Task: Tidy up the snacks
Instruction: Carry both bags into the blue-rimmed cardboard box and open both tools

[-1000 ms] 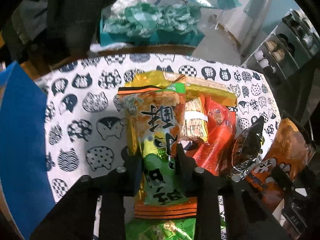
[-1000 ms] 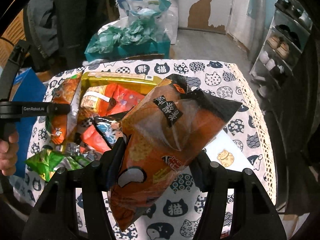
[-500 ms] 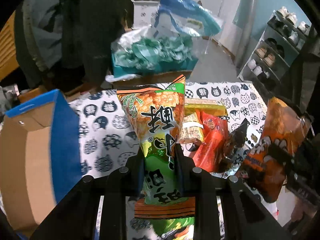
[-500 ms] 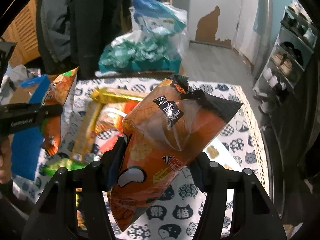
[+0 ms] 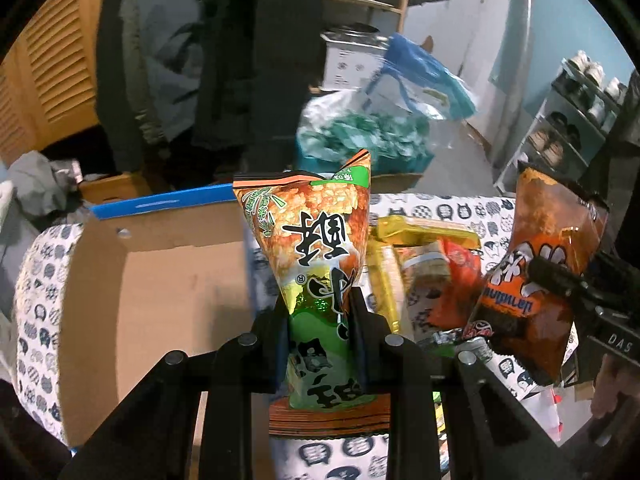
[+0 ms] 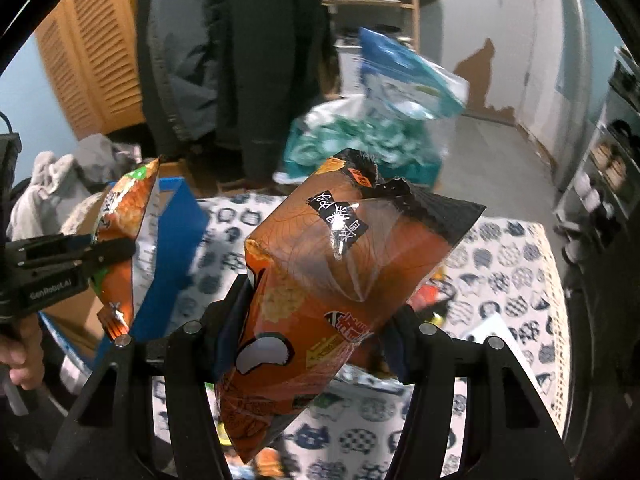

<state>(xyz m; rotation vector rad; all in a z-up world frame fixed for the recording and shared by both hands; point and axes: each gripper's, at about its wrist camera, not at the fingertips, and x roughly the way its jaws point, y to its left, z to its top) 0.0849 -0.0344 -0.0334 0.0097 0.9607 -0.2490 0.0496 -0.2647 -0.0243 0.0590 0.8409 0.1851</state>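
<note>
Left gripper point(image 5: 320, 332): fingers clamped on green-orange snack bag point(image 5: 308, 240), beside cardboard box point(image 5: 160, 288); only this view shows its interior. Right gripper point(image 6: 316, 320): fingers clamped on orange chip bag point(image 6: 332, 280), above cat-print worktop point(image 6: 500, 256).

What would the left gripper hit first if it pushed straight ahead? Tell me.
Probably the cardboard box: its blue-edged wall stands just beyond the left gripper, behind the green-and-orange snack bag it grips. Depth is unclear; it might pass over the rim.
</note>
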